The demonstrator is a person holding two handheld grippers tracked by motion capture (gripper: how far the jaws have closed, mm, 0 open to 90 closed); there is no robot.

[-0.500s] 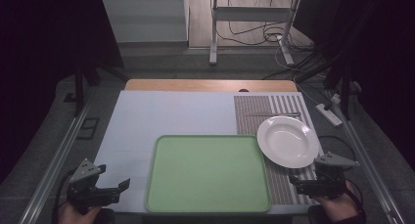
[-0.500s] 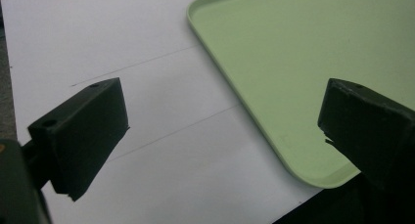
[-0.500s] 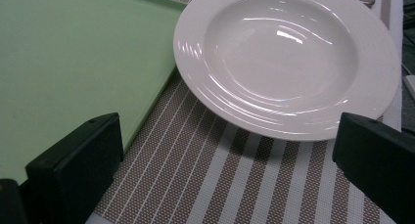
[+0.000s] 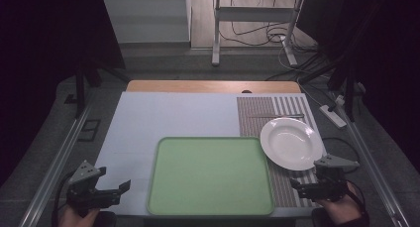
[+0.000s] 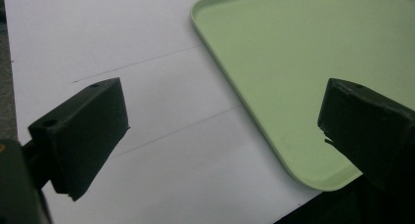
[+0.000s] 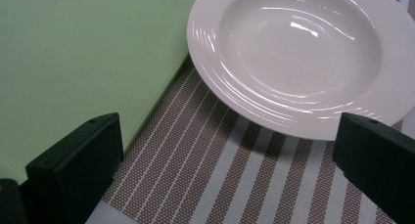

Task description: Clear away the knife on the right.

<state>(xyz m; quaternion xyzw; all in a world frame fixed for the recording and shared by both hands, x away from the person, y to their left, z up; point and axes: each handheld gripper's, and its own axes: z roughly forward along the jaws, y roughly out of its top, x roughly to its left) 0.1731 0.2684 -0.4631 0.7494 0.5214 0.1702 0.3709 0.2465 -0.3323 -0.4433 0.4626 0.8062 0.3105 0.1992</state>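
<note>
The left gripper [image 4: 111, 193] hovers over the near left corner of the tabletop [image 4: 173, 113], its jaws standing wide apart with nothing between them. Ahead of those jaws and to their right lies the tray [image 5: 303, 62], flat on the tabletop, its near corner just beside the right-hand jaw. The right gripper [image 4: 302, 187] hovers over the striped mat [image 6: 235, 185] with its jaws spread wide too. Just ahead of them, towards the right-hand jaw, the plate [image 6: 298, 53] rests on the mat. The tray lies left of these jaws, its edge alongside the mat and just beside the plate.
</note>
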